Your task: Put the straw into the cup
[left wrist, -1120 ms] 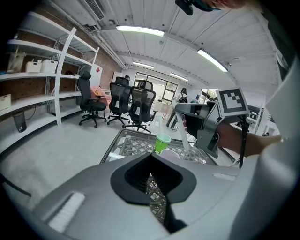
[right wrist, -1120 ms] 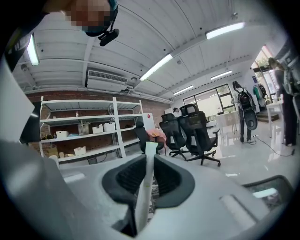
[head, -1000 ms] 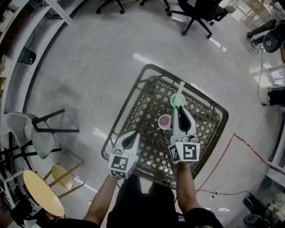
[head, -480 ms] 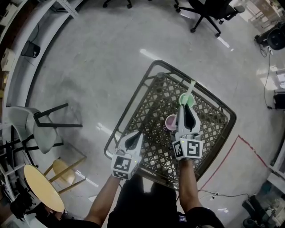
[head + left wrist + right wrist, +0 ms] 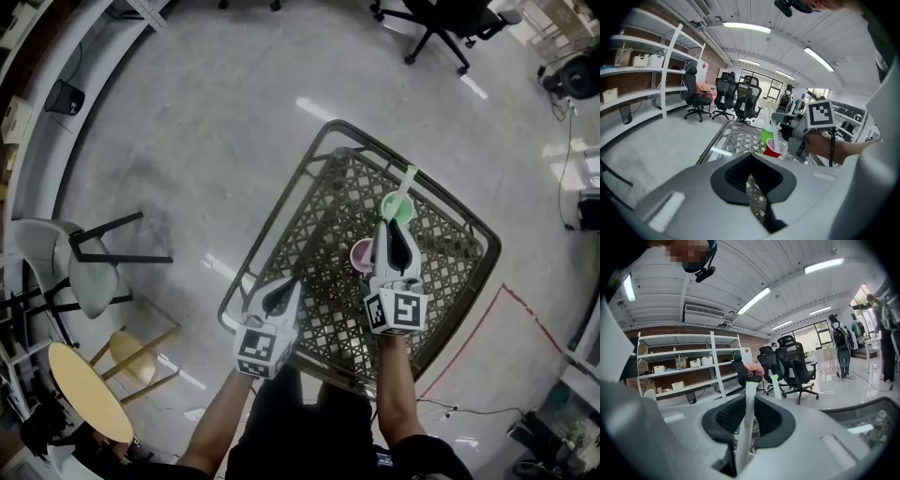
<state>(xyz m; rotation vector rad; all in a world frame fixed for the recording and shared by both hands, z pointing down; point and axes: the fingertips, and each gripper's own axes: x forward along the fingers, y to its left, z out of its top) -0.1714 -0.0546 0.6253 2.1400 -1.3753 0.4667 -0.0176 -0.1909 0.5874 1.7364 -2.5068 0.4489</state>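
Right gripper view has the right gripper (image 5: 750, 409) jaws pinching the white green-tipped straw (image 5: 747, 430) upright, just loosened a hair, right at the pink plastic cup (image 5: 361, 255), so I'd hold it vertical and sink it before releasing; left gripper (image 5: 281, 292) jaws sit closed, empty.

Straw (image 5: 746, 427), lower end out of sight between jaws of the right hand-held gripper (image 5: 749, 401)

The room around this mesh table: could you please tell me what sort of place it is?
Likely an office-like lab or workshop: swivel chairs, open metal shelving with boxes, bare polished floor.
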